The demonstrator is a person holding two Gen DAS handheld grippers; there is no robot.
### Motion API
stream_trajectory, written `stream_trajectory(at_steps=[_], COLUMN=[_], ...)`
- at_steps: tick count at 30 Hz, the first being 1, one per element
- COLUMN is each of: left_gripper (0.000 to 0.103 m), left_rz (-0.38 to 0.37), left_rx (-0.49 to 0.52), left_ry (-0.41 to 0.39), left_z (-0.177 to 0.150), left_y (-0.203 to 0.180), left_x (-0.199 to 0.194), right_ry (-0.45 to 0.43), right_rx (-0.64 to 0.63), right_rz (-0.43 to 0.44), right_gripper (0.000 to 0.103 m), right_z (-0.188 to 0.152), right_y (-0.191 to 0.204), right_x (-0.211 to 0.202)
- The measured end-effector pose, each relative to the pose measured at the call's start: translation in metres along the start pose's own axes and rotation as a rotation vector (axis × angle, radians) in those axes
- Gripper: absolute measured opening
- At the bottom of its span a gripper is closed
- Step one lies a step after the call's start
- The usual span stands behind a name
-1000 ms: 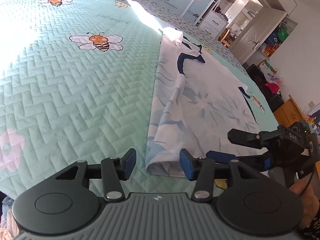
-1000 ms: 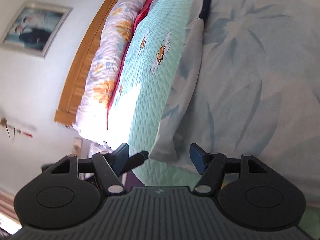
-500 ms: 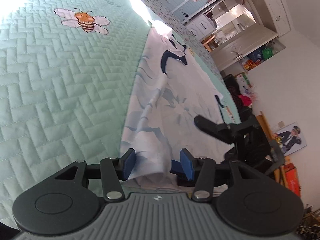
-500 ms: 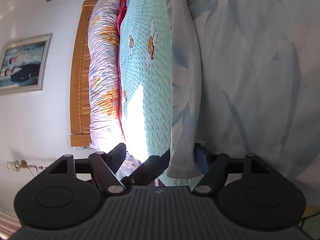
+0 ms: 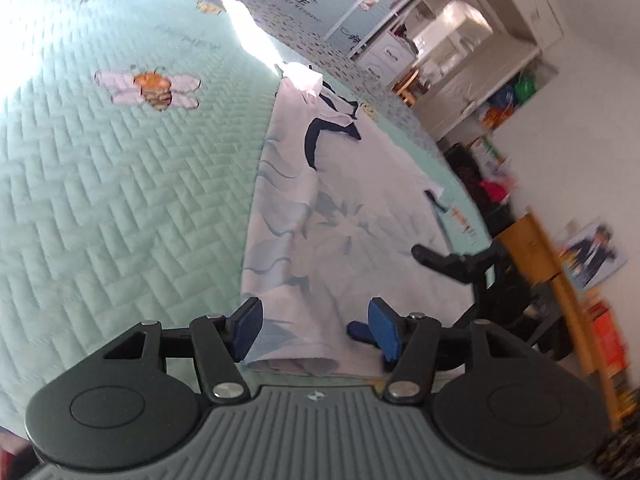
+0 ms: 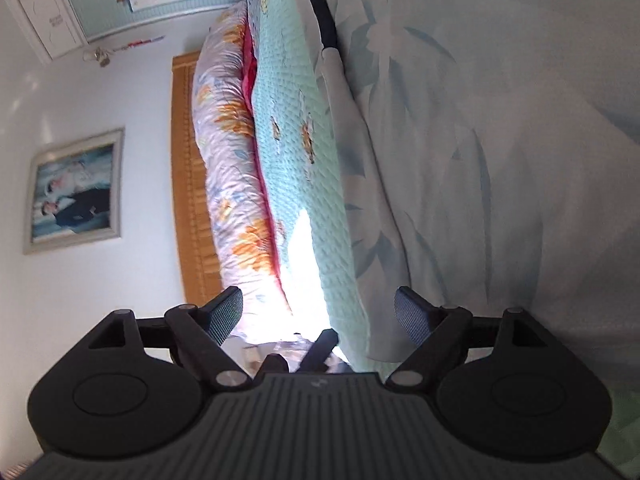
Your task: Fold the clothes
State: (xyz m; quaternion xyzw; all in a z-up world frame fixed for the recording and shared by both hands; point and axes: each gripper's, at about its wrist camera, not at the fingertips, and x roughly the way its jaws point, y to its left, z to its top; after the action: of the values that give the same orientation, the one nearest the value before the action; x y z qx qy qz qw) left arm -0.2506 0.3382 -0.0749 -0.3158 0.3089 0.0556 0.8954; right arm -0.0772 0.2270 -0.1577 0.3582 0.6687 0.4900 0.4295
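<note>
A white garment with a pale blue leaf print and dark navy trim [image 5: 352, 208] lies flat on the mint quilted bedspread [image 5: 120, 184]. Its folded near hem corner sits between the blue pads of my left gripper [image 5: 316, 326], which stands open around it. In the left wrist view my right gripper [image 5: 456, 264] hovers over the garment's right side. In the right wrist view the garment [image 6: 480, 140] fills the right half. My right gripper [image 6: 320, 314] is open, with the cloth's folded corner [image 6: 384, 344] by its right pad [image 6: 412, 316].
Bee motifs [image 5: 154, 88] dot the bedspread. A floral duvet roll [image 6: 228, 184] and a wooden headboard [image 6: 188, 168] lie at the bed's head. A white wardrobe [image 5: 460, 40], a wooden cabinet [image 5: 560, 292] and clutter stand beyond the bed's far side.
Both grippers have closed in on the garment's near hem corner, which now lies between the left pads. The right gripper rolled and shifted along the hem. Neither has shut.
</note>
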Motion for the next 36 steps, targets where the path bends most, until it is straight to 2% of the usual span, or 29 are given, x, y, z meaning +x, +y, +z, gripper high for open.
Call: stream_trajectory(at_steps=[2, 6, 8, 15, 17, 23, 36], left_gripper=[0.061, 0.061, 0.061, 0.061, 0.062, 0.062, 0.061], left_rz=[0.041, 0.097, 0.149, 0.23, 0.253, 0.324, 0.48], left_rx=[0.173, 0.463, 0.557, 0.663, 0.693, 0.755, 0.84], left_ry=[0.021, 0.057, 0.044, 0.073, 0.081, 0.059, -0.003], left_z=[-0.004, -0.023, -0.032, -0.041, -0.043, -0.043, -0.026], left_y=[-0.028, -0.073, -0.082, -0.08, -0.08, -0.08, -0.068], left_x=[0.007, 0.023, 0.027, 0.037, 0.04, 0.047, 0.059], right_ry=[0.008, 0.022, 0.028, 0.116, 0.152, 0.138, 0.15], right_rx=[-0.008, 0.016, 0.017, -0.072, -0.069, -0.04, -0.197], right_rz=[-0.004, -0.083, -0.118, -0.346, -0.356, -0.212, -0.085], right_gripper=[0.083, 0.083, 0.083, 0.083, 0.083, 0.083, 0.083], right_z=[0.0, 0.002, 0.002, 0.001, 0.001, 0.001, 0.001], right_y=[0.005, 0.002, 0.003, 0.029, 0.03, 0.037, 0.066], right_x=[0.007, 0.013, 0.018, 0.056, 0.065, 0.065, 0.059])
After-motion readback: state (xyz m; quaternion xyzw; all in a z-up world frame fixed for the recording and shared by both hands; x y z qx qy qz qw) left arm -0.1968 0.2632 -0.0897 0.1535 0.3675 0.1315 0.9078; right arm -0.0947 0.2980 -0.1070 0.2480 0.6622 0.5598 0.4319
